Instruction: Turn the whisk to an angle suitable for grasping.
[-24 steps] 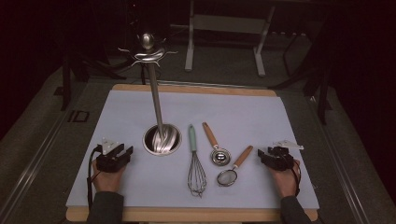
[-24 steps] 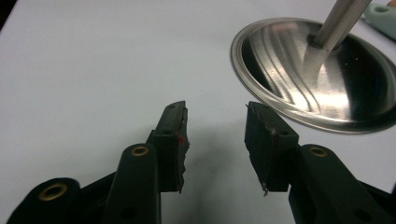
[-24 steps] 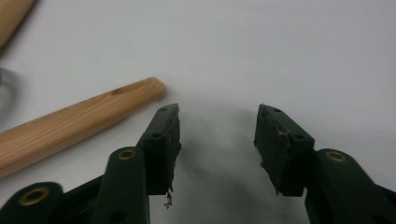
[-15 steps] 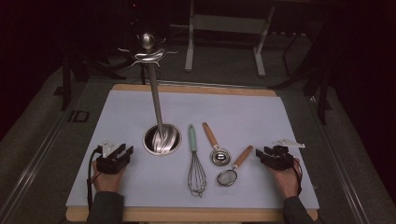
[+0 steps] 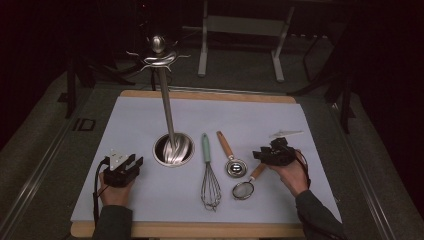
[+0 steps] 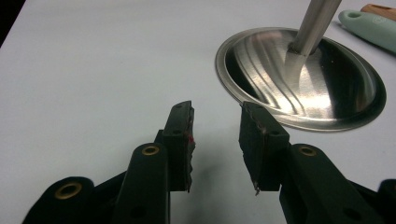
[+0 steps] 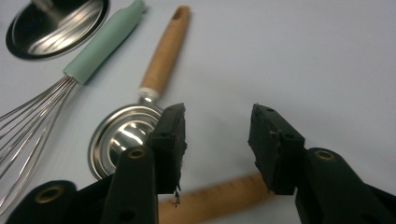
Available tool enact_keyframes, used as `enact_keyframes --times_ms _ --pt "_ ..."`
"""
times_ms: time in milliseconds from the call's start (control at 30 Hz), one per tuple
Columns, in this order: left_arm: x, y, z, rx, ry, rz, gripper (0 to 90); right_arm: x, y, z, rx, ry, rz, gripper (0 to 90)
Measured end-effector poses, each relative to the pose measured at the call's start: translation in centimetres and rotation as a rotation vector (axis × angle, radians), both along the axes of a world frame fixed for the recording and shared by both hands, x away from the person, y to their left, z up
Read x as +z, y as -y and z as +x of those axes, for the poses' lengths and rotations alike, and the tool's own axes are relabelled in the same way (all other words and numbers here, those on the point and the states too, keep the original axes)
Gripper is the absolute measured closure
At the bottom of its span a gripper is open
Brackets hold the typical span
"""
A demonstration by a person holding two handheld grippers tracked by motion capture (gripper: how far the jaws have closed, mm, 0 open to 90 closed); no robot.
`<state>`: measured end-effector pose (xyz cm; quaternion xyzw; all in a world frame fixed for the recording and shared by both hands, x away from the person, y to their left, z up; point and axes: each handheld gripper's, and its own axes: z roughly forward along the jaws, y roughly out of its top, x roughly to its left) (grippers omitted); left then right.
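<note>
On the pale mat (image 5: 125, 120) stood the tall steel rack (image 5: 166, 115), its round base (image 5: 173, 149) just ahead of my left gripper (image 5: 129, 163). I kept those jaws apart with nothing between them. Beside the base lay the whisk (image 5: 209, 172) with its green handle. Next to it lay the steel scoop (image 5: 232, 159), then the small strainer (image 5: 247, 183). My right gripper (image 7: 215, 140) hung just over the strainer's wooden handle (image 7: 219, 198), jaws apart on either side above it and holding nothing.
</note>
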<state>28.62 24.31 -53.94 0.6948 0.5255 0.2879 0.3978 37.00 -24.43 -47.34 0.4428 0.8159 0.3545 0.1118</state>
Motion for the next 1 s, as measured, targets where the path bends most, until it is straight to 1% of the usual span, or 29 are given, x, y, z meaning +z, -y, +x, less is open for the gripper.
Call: enact_keyframes --times_ms 67,167,233,300,333,367,433,467,533,567,633,667,700,767,867,900,933,1000 --pt "0.0 0.0 0.0 -0.002 0.001 -0.001 65.2 -0.2 -1.3 0.8 0.023 -0.037 0.008 56.6" --pt "0.0 0.0 0.0 -0.002 0.001 -0.002 65.2 -0.8 -3.1 1.5 0.049 -0.062 0.004 55.6" --pt "0.0 0.0 0.0 -0.001 0.000 -0.002 64.7 -1.1 -4.5 1.8 0.067 -0.077 0.012 54.7" --pt "0.0 0.0 0.0 0.001 0.000 0.001 64.2 -1.3 -5.8 1.9 0.085 -0.085 0.020 52.9" --pt "0.0 0.0 0.0 0.001 0.000 0.001 63.8 -1.3 -6.9 1.9 0.101 -0.093 0.030 51.4" --pt "0.0 0.0 0.0 0.001 -0.001 0.003 63.7 -1.4 -7.3 1.9 0.109 -0.092 0.031 50.7" --pt "0.0 0.1 0.0 0.001 -0.001 0.004 63.5 -1.5 -9.0 1.9 0.133 -0.099 0.030 49.4" --pt "0.0 0.1 0.0 0.000 -0.002 0.005 63.5 -1.6 -9.7 1.9 0.140 -0.104 0.030 49.2" --pt "0.0 0.1 0.0 0.000 -0.001 0.006 63.3 -1.8 -10.9 2.0 0.141 -0.117 0.048 49.6" --pt "0.0 0.1 0.0 -0.001 -0.001 0.006 63.3 -1.9 -11.3 2.0 0.146 -0.123 0.049 49.7" --pt "0.0 0.1 0.0 -0.002 -0.003 0.006 63.2 -2.2 -12.8 2.1 0.166 -0.135 0.029 49.7" --pt "0.0 0.0 0.0 -0.001 -0.004 0.006 63.1 -2.4 -13.4 2.1 0.173 -0.151 0.026 49.7" --pt "0.0 0.0 0.0 -0.001 -0.004 0.006 63.0 -2.5 -13.7 2.1 0.175 -0.157 0.023 49.7" --pt "0.0 0.0 0.1 -0.001 -0.004 0.006 62.9 -2.6 -14.4 2.3 0.167 -0.173 0.000 50.2" --pt "0.0 0.1 0.1 -0.003 -0.005 0.009 62.7 -3.0 -15.0 2.8 0.156 -0.216 0.010 52.8" --pt "0.0 0.1 0.1 -0.003 -0.006 0.010 62.6 -3.3 -15.4 2.9 0.164 -0.230 -0.007 54.8" --pt "0.0 0.1 0.1 -0.003 -0.007 0.011 62.6 -3.5 -15.7 2.9 0.165 -0.238 -0.039 54.0" --pt "0.0 0.1 0.1 -0.003 -0.007 0.013 62.4 -3.8 -16.0 3.0 0.170 -0.263 -0.070 54.2"
